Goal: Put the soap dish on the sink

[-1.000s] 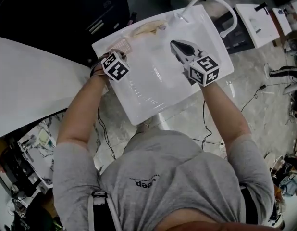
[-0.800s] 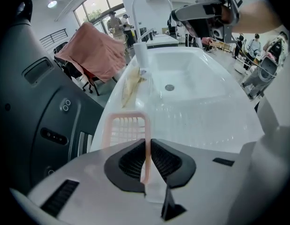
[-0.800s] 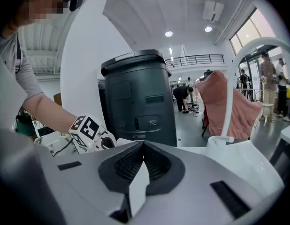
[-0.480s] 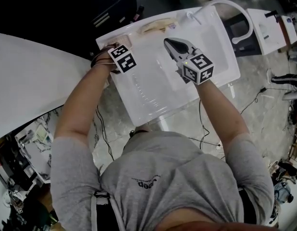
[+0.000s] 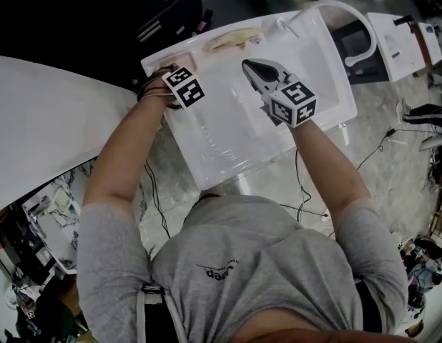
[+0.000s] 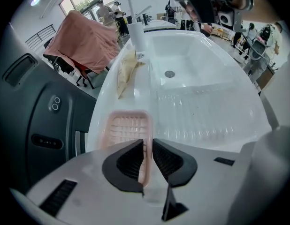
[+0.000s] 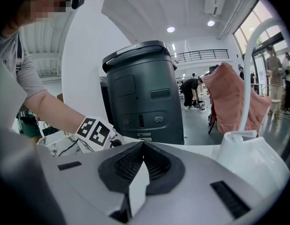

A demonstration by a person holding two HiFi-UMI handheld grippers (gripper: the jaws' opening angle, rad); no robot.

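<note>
Soap dish (image 6: pixel 126 129): pink, lying flat on the sink (image 6: pixel 206 118) ledge, at 9 o'clock of the basin.
Left gripper (image 6: pixel 148 143): jaws narrow and opening; dish's right rim between pads, touching.
Right gripper (image 7: pixel 144 145): jaws together, empty, over the basin.

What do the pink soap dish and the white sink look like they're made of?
The pink slatted soap dish looks like moulded plastic, matte, with thin slightly translucent ribs. The white sink is glossy and smooth with soft highlights: ceramic or plastic, can't tell which.
</note>
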